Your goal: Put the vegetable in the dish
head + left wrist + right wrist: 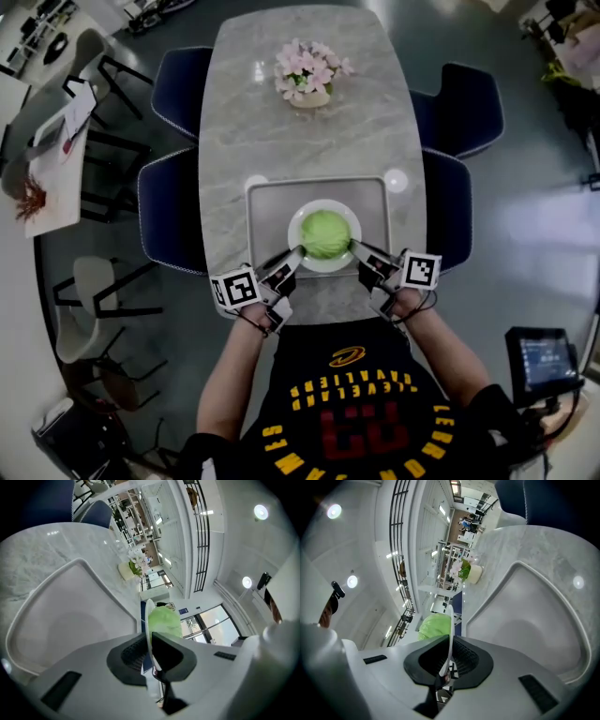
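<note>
A green cabbage (325, 233) lies in a white dish (302, 251) over the grey tray (264, 201) at the near end of the marble table. My left gripper (296, 249) is shut on the dish's left rim, and my right gripper (353, 247) is shut on its right rim. In the left gripper view the dish rim (148, 620) runs edge-on between the jaws (151, 645) with the cabbage (165, 622) beyond. The right gripper view shows the dish rim (451, 630) pinched in the jaws (448, 649) and the cabbage (435, 626) to its left.
A pot of pink flowers (309, 75) stands at the far end of the marble table (234, 122). Dark blue chairs (173, 202) flank both sides. A small round white object (397, 180) lies right of the tray. A screen (544, 361) stands at the lower right.
</note>
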Demonstrator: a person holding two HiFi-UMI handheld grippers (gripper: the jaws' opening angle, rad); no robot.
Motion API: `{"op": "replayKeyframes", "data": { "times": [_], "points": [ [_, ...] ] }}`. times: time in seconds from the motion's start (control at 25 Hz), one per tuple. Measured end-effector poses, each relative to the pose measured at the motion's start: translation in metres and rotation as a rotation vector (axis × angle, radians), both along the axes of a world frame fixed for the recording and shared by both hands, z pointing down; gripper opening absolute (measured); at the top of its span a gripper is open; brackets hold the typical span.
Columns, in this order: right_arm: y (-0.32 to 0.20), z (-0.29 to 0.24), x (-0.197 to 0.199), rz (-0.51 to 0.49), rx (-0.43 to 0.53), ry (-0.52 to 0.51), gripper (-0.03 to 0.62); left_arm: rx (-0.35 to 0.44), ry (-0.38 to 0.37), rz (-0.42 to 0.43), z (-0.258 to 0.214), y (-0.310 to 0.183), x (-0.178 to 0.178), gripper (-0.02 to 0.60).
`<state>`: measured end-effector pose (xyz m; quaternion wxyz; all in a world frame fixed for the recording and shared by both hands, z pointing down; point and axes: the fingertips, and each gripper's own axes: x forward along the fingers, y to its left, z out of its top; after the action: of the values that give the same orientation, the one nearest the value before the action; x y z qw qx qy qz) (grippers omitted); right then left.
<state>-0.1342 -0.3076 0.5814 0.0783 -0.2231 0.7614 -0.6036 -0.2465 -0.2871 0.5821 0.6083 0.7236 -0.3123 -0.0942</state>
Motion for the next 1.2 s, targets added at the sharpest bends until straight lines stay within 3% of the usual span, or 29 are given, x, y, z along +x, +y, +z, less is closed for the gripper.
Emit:
{"op": "replayKeyframes", "data": {
  "times": [0.28,0.48,0.72,0.92,1.2],
  "points": [
    [-0.016,0.046,-0.003,0.044,-0.020,0.002,0.021,-0.072,0.044,0.043,0.044,-0.018,-0.002,0.023],
    [-0.020,0.068,-0.007,0.043,-0.019,0.027,0.021,-0.010,-0.026,0.099,0.064,-0.028,-0.002,0.023],
    [-0.025,0.089,-0.018,0.023,-0.040,0.058,0.021,-0.033,-0.112,0.144,0.092,-0.033,-0.008,0.034],
    [-0.016,0.121,-0.011,0.064,-0.206,0.157,0.021,-0.074,-0.139,0.148,0.112,-0.033,-0.010,0.040],
    [-0.016,0.130,-0.011,0.097,-0.287,0.191,0.021,-0.105,-0.157,0.139,0.117,-0.036,-0.012,0.040]
  ]
}}
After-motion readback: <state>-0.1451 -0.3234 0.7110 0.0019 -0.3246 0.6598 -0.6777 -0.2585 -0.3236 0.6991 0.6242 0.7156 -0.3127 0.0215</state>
